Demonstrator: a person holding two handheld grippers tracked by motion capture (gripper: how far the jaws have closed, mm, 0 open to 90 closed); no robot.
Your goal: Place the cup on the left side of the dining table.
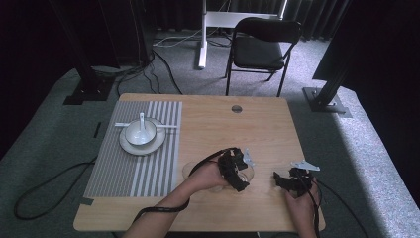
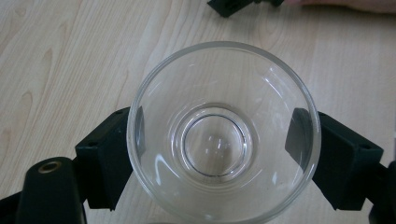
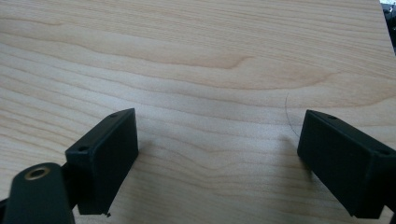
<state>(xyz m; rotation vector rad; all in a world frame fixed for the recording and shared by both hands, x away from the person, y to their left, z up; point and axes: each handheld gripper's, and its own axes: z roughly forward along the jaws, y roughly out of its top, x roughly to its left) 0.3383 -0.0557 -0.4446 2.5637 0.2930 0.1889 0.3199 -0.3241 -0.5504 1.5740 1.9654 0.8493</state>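
Left gripper (image 1: 236, 170) sat centre-low in the high view, over a clear glass bowl (image 2: 224, 133). In the left gripper view the bowl stood upright on the wooden table (image 1: 213, 124), mid-frame, w/ one black jaw at each side of its wall. Jaws looked pressed against the glass, so I read it as clamped on the bowl.

Right gripper (image 1: 292, 181) was lower right in the high view, just beside the left one but apart from it. Its own view had both jaws spread wide over bare wood grain, nothing btwn them.

Upper left of the high view: striped placemat (image 1: 133, 163) w/ a white plate (image 1: 130, 146), a white bowl (image 1: 140, 133) on it, and a white spoon (image 1: 142, 122) resting in that bowl. Black folding chair (image 1: 262, 44) stood beyond the table's far edge.
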